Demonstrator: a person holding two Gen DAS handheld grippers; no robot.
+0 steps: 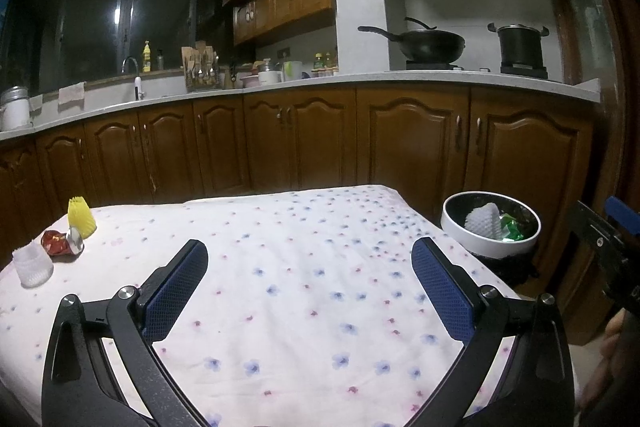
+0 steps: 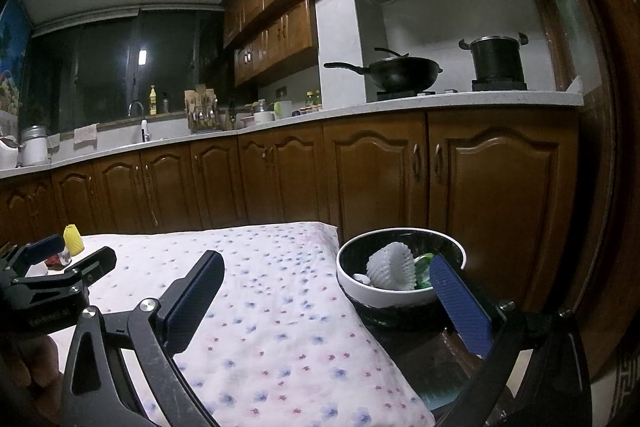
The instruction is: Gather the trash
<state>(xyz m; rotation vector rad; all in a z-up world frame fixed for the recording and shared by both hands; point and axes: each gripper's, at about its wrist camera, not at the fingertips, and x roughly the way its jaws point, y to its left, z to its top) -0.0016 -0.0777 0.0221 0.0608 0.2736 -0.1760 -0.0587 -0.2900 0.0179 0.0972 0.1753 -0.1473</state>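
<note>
A table with a floral cloth [image 1: 304, 267] carries trash at its far left: a yellow foam fruit net [image 1: 81, 218], a crumpled red wrapper [image 1: 60, 243] and a white foam net [image 1: 33, 263]. The yellow net also shows in the right wrist view [image 2: 73, 239]. A white-rimmed trash bin [image 1: 456, 227] off the table's right side holds a white foam net [image 1: 485, 221] and green wrappers [image 1: 511, 229]; the bin also shows in the right wrist view [image 2: 348, 277]. My left gripper [image 1: 310, 251] is open and empty above the cloth. My right gripper [image 2: 326, 265] is open and empty near the bin.
Brown kitchen cabinets [image 1: 304, 139] and a counter run behind the table. A wok [image 1: 432, 45] and a pot [image 1: 520, 45] sit on the stove. A sink tap [image 1: 130, 65] and utensil rack [image 1: 200, 69] stand on the counter.
</note>
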